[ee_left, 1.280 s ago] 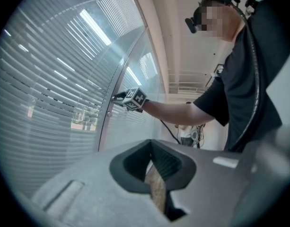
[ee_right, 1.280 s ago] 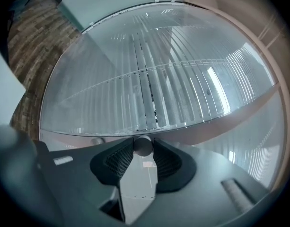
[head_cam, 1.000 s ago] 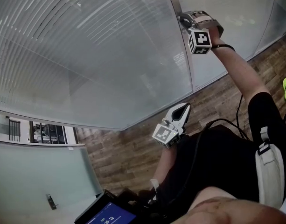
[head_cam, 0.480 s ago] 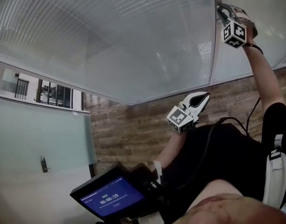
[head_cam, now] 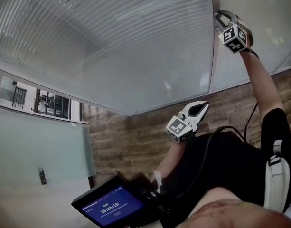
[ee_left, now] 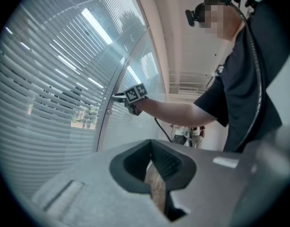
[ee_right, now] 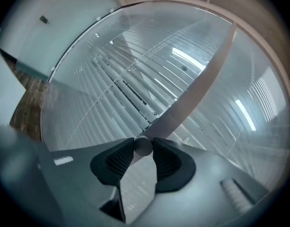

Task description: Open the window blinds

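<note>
Two fingers of the right gripper (ee_right: 144, 144) pinch a small round knob (ee_right: 144, 147) on the upright frame post (head_cam: 212, 56), at the right edge of the glass pane that carries the blinds (head_cam: 112, 46). The knob sticks straight out of the post toward the fingers, so its axis lines up with the gripper, and turning it likely calls for a roll of that wrist. The slats run across the pane and look mostly shut. The left gripper (head_cam: 201, 107) hangs low by the person's chest, well apart from the post, fingers together and empty
</note>
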